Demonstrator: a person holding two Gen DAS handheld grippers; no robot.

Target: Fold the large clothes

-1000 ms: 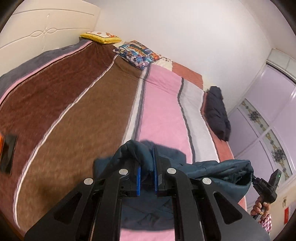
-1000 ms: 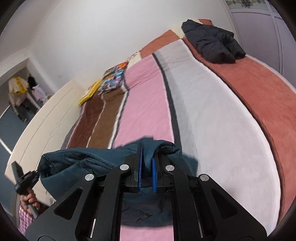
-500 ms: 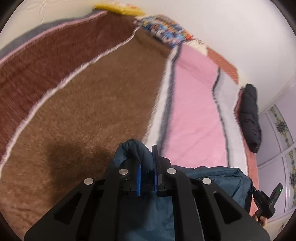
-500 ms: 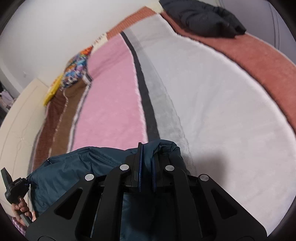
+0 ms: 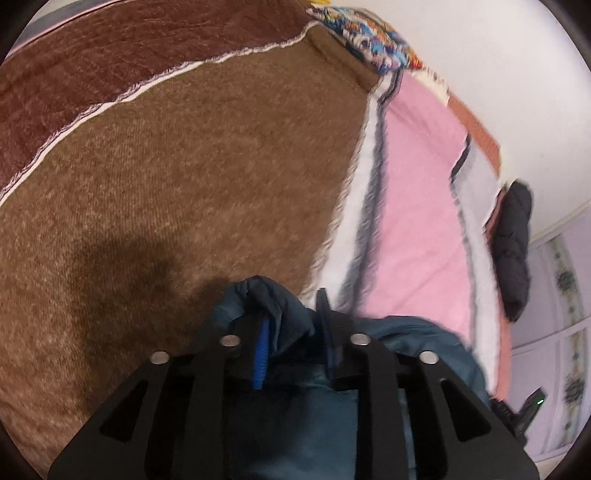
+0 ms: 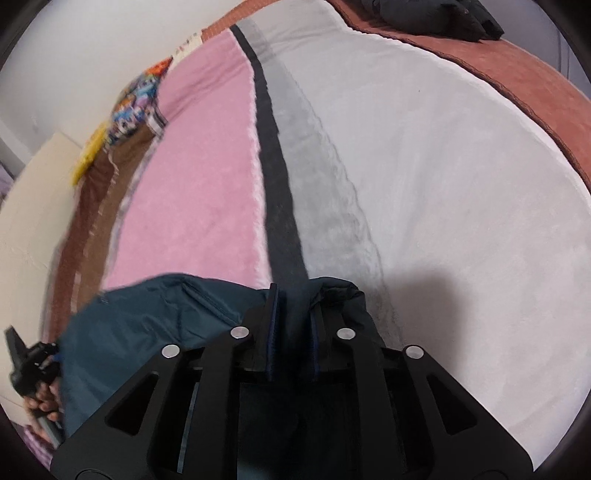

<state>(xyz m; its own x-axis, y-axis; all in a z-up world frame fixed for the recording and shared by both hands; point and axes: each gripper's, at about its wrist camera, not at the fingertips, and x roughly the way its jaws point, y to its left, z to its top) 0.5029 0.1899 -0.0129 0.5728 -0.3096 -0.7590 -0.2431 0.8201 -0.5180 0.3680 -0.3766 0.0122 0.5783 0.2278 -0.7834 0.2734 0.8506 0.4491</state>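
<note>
A dark teal padded jacket hangs between my two grippers, low over a striped bed blanket. My left gripper has its jaws parted wide, with a corner of the jacket lying loose between them above the brown stripe. My right gripper also has its jaws parted, with the jacket's other corner between them, above the black and grey stripes. The other gripper shows at each view's edge: in the left view, in the right.
The blanket has brown, pink, grey, white and rust stripes. A black jacket lies at the bed's far side. Patterned and yellow pillows lie at the head. A white wall and lilac wardrobe doors stand beyond.
Both grippers have come down toward the blanket with the jacket. Both pairs of jaws, pinched on the fabric before, have spread apart.
</note>
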